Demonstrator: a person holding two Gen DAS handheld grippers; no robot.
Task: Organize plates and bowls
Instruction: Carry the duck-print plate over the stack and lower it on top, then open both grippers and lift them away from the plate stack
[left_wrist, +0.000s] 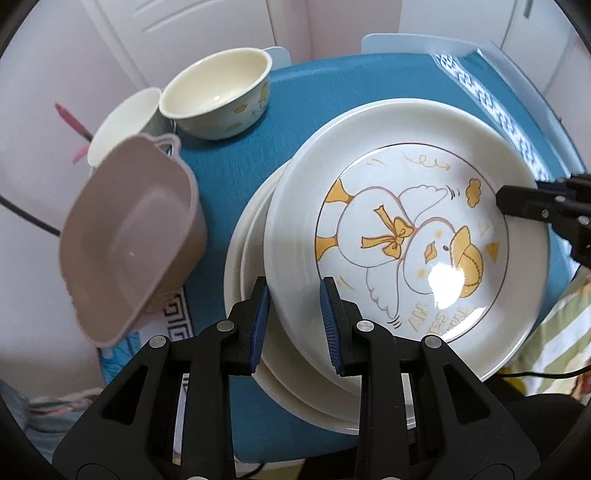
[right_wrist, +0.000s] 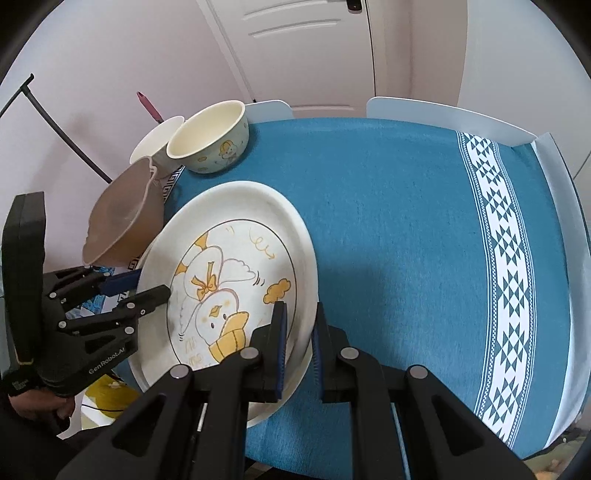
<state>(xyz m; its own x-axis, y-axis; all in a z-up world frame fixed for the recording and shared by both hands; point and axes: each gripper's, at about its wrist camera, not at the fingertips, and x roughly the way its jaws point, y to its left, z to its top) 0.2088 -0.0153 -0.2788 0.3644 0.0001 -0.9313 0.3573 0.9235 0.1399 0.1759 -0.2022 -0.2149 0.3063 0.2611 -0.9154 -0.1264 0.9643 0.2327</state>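
A white plate with a yellow duck drawing (left_wrist: 406, 236) lies on top of a stack of white plates (left_wrist: 255, 258). My left gripper (left_wrist: 295, 317) straddles the duck plate's near-left rim, one finger above and one below, gripping it. My right gripper (right_wrist: 297, 339) is shut on the same duck plate (right_wrist: 229, 288) at its right rim, and its finger shows in the left wrist view (left_wrist: 524, 203). A cream duck bowl (left_wrist: 218, 96), a white bowl (left_wrist: 122, 122) and a tilted brown square bowl (left_wrist: 129, 251) stand at the table's far left.
A blue tablecloth (right_wrist: 388, 221) with a white patterned band (right_wrist: 509, 280) covers the table. White chair backs (right_wrist: 443, 114) stand at the far edge. The pink wall and a white door (right_wrist: 306, 48) lie behind. Striped fabric (left_wrist: 554, 332) lies off the right edge.
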